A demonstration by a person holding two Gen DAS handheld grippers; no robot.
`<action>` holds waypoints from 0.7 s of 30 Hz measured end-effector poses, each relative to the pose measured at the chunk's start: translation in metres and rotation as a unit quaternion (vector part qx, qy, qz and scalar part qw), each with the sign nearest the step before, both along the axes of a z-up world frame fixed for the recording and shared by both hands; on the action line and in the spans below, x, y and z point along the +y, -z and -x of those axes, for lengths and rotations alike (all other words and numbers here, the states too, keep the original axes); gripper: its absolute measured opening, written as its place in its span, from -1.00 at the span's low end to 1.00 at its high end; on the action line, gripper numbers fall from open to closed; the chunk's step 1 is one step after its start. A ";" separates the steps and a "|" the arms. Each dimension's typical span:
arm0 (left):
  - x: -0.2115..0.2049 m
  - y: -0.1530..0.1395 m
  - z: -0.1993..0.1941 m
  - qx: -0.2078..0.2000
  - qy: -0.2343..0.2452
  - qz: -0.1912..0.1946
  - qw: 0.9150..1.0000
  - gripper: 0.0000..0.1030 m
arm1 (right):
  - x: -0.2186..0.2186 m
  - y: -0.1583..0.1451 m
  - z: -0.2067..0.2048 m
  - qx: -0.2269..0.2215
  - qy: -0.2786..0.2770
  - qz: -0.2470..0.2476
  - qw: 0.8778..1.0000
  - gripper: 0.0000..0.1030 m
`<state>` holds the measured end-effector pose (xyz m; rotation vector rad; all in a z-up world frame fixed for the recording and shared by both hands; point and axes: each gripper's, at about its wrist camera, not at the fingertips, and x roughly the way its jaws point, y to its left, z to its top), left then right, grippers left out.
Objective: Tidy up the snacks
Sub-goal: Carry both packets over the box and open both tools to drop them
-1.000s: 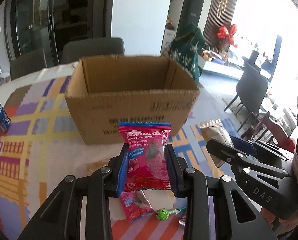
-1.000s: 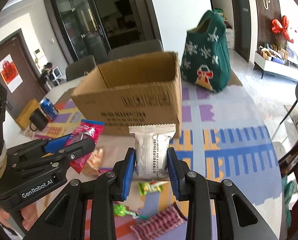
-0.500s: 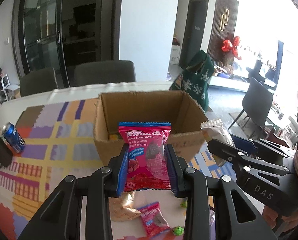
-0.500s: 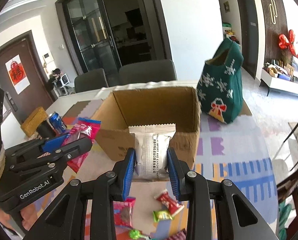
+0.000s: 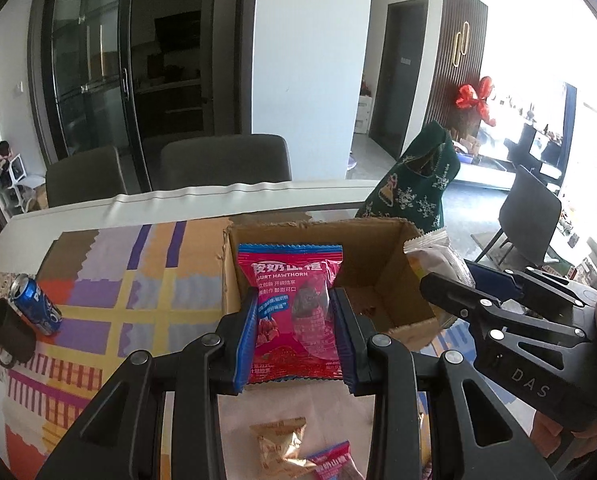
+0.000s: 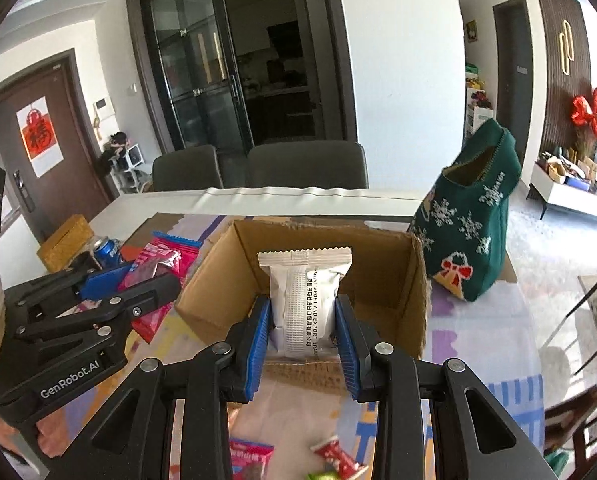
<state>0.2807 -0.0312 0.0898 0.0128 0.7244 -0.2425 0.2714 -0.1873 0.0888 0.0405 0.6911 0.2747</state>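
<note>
Left wrist view: left gripper (image 5: 294, 334) clamped narrowly on a pink hawthorn snack packet (image 5: 292, 312), held upright at frame centre, now over the open mouth of the cardboard box (image 5: 382, 264) instead of facing its outer wall as a second ago. Right wrist view: right gripper (image 6: 302, 334) pinched on a white sealed snack packet (image 6: 304, 300), likewise raised from below the rim to above the opening. Box interior now visible (nearly bare). Both packets probably ready for release inside. More loose snacks (image 6: 340, 456) left at lower frame on the patterned tablecloth (image 5: 98, 300); Pepsi can (image 5: 34, 308) at left.
</note>
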 end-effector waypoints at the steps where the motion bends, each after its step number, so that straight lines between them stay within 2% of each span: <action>1: 0.000 0.001 -0.003 0.001 0.000 0.000 1.000 -0.33 | 0.001 0.000 -0.006 0.002 0.000 0.003 1.000 -0.36; 6: 0.005 0.008 -0.027 0.026 -0.002 0.020 0.999 -0.32 | 0.006 0.003 -0.028 0.009 -0.002 0.010 1.000 -0.36; 10: 0.004 0.014 -0.043 0.033 -0.012 0.010 0.999 -0.31 | 0.006 0.008 -0.042 0.016 0.003 0.011 1.000 -0.35; 12: 0.004 0.016 -0.050 0.037 -0.026 0.000 0.999 -0.12 | 0.005 0.010 -0.049 0.020 0.006 0.014 1.000 -0.35; 13: 0.005 0.016 -0.051 0.037 -0.036 -0.007 0.999 0.18 | 0.005 0.012 -0.052 0.021 0.009 0.015 1.000 -0.32; 14: 0.006 0.017 -0.051 0.035 -0.045 -0.010 0.998 0.28 | 0.005 0.013 -0.054 0.023 0.011 0.017 1.000 -0.19; 16: 0.008 0.018 -0.047 0.032 -0.046 -0.015 0.998 0.28 | 0.004 0.016 -0.056 0.026 0.022 0.024 0.999 0.00; 21: 0.005 0.021 -0.027 0.026 -0.044 -0.056 0.997 0.34 | -0.001 0.019 -0.045 0.030 0.022 0.028 0.999 0.00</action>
